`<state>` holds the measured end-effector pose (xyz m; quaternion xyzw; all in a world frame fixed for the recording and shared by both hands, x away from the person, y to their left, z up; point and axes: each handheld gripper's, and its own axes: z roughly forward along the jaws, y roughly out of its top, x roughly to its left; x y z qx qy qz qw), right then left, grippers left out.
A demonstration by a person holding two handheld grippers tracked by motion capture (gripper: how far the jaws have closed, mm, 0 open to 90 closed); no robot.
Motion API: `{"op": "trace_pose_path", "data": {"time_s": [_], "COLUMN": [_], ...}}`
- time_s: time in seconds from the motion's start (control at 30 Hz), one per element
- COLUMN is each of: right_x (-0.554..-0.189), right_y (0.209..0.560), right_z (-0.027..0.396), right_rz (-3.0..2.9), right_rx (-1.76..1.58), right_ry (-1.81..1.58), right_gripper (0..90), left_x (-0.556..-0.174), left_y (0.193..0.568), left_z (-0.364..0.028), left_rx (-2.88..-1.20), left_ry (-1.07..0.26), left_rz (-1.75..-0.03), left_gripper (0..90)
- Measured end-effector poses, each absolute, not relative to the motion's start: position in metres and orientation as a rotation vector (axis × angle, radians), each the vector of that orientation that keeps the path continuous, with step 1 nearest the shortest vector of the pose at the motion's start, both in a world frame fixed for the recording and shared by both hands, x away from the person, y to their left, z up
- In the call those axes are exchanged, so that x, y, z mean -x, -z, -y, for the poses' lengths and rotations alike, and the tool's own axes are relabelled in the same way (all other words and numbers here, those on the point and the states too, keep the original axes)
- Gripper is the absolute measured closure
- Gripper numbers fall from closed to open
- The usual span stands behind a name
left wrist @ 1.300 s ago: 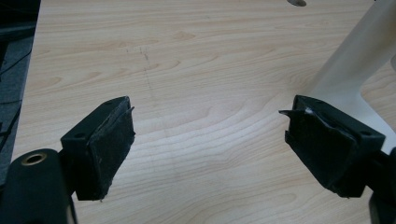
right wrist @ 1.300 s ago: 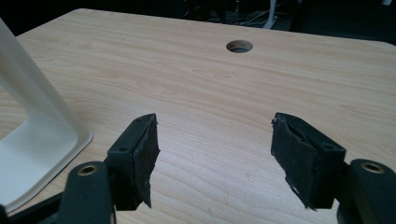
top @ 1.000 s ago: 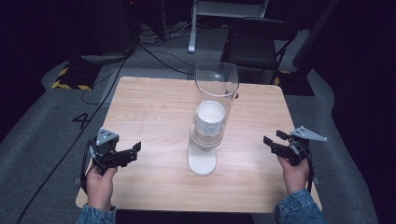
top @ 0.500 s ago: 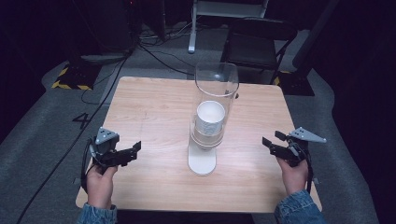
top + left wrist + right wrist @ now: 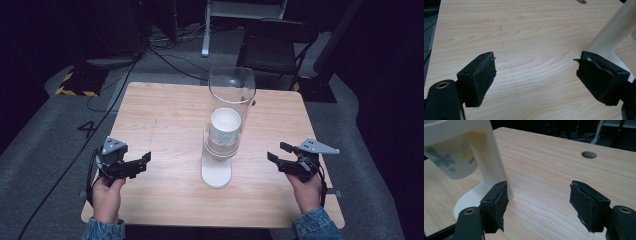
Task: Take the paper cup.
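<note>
High view: I see a wooden worktop (image 5: 165, 125) carrying a white cup dispenser stand (image 5: 216, 172) at its centre, with a clear tube (image 5: 232, 90) rising from it and a stack of paper cups (image 5: 225, 127) inside. My left hand-held gripper (image 5: 142, 161) rests near the worktop's left front edge, jaws spread and pointing toward the stand; my right hand-held gripper (image 5: 275, 152) sits near the right front edge, jaws likewise spread, well apart from the stand. Left gripper view: I see both black jaws apart with bare wood between them, and the white stand base (image 5: 610, 37) just beyond the right jaw. Right gripper view: the jaws stand open over the worktop; the stand's white upright (image 5: 491, 157) lies beside the left jaw, and a flower-printed paper cup (image 5: 451, 157) hangs below its holder.
</note>
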<state>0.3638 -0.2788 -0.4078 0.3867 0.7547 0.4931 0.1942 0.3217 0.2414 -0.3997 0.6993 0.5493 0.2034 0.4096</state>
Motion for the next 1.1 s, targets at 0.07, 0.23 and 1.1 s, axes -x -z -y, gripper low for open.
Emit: {"op": "trace_pose_path", "data": {"time_s": [0.07,0.23,1.1], "right_x": [-0.362,-0.36,-0.362], "right_y": [0.407,0.406,0.416], "right_z": [0.273,0.258,0.189], "right_rz": [-2.132,-2.167,-2.3], "right_rx": [-1.072,-1.025,-0.833], "right_ry": [-1.393,-1.41,-1.469], "right_gripper": [30.8,30.3,18.7], "left_x": [-0.322,-0.323,-0.325], "left_y": [0.401,0.401,0.406], "left_z": [-0.242,-0.241,-0.238], "left_rx": [-1.758,-1.765,-1.784], "left_ry": [-0.513,-0.513,-0.494], "left_rz": [-1.388,-1.382,-1.387], "left_gripper": [15.7,15.6,15.7]}}
